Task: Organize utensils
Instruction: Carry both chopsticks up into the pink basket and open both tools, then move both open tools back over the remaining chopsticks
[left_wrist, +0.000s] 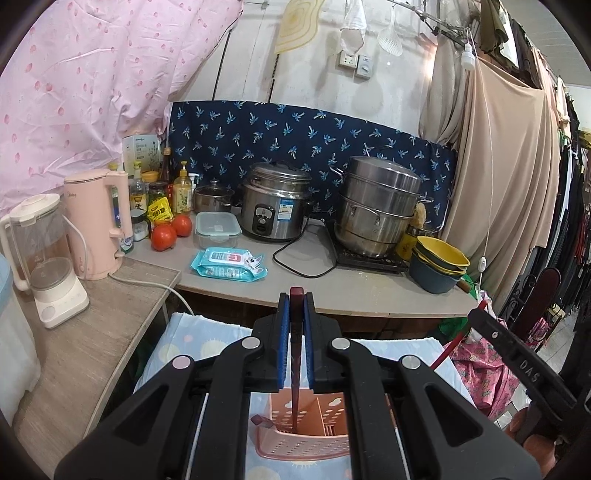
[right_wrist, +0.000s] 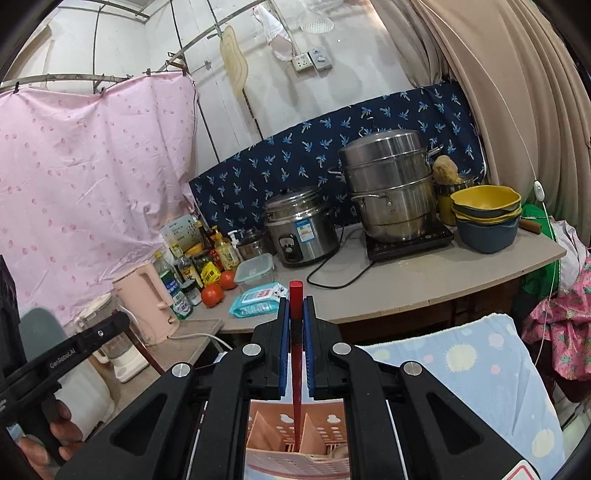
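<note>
My left gripper (left_wrist: 296, 300) is shut on a dark red chopstick (left_wrist: 296, 354) that points down, its tip inside a pink perforated utensil holder (left_wrist: 314, 448) just below the jaws. In the right wrist view my right gripper (right_wrist: 296, 301) is shut on a bright red chopstick (right_wrist: 296, 369). That tip reaches into a middle compartment of the same pink holder (right_wrist: 280, 461), between two dividers. The holder stands on a light blue cloth (right_wrist: 480, 362) with a sun pattern. Each gripper's black body shows at the edge of the other view, and a hand (right_wrist: 55, 432) grips the left one.
Behind the cloth runs a counter (left_wrist: 369, 291) with a rice cooker (left_wrist: 275, 203), a steel steamer pot (left_wrist: 378, 206), stacked bowls (left_wrist: 439, 266), a wet wipes pack (left_wrist: 229, 262), tomatoes (left_wrist: 164, 236) and bottles. A pink kettle (left_wrist: 98, 221) and a blender (left_wrist: 44, 258) stand at left; clothes hang at right.
</note>
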